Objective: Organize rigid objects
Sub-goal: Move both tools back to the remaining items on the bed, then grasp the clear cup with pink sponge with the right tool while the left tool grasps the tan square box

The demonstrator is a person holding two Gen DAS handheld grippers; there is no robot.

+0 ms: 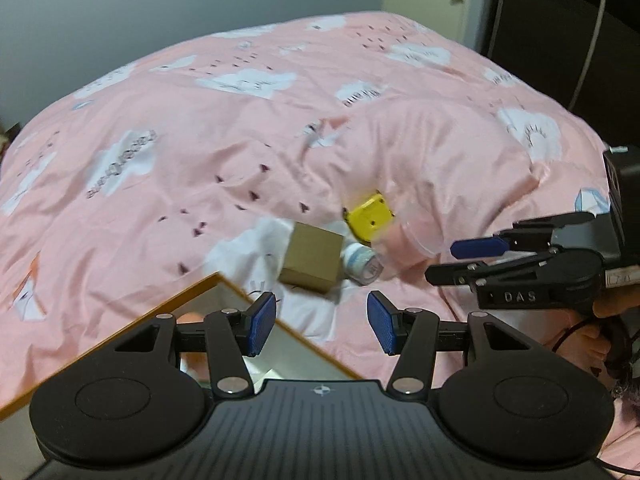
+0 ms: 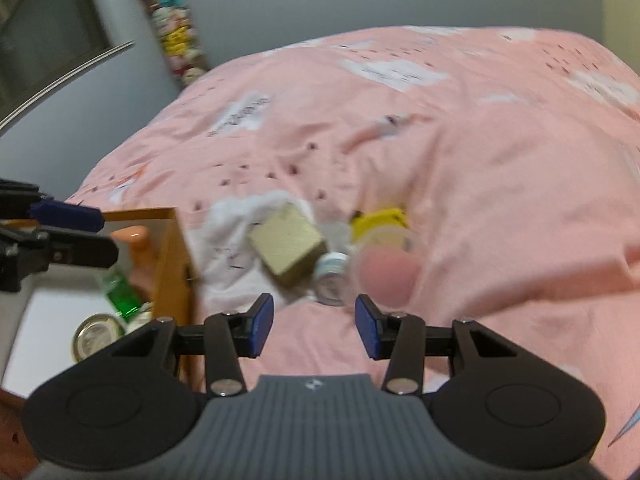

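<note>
Two grippers over a bed with a pink cloud quilt (image 1: 168, 128). Nothing between the blue pads of the left gripper (image 1: 322, 322): jaws apart, released, holding nothing. Same for the right gripper (image 2: 314, 326): jaws apart, empty, pads clear of everything.

A little heap of hard things on the quilt, all close together, likely so that each can be picked up fast. From the left wrist view, at about 12 o'clock from the left gripper: a tan cardboard box (image 1: 312, 262). Touching it at its 3 o'clock side: a small round jar with a pale blue label (image 1: 362, 266), lying on its side. At 1 o'clock from the box: a yellow plastic thing (image 1: 370, 218), too blurred to name better. Beside that, at 3 o'clock: a clear cup (image 1: 416, 236), tipped over, pink quilt showing through.

At 9 o'clock in the right wrist view: an open orange-edged box (image 2: 176, 248), set at the edge of the bed, probably as the home for the heap. Already inside: a peach bottle (image 2: 134, 240), a green packet (image 2: 122, 296), a round tin (image 2: 94, 338).

Heap not yet sorted. Likely next: right gripper down onto the jar or cup, both just ahead of its pads. Careful with the jar, round and ready to roll on the soft quilt.
</note>
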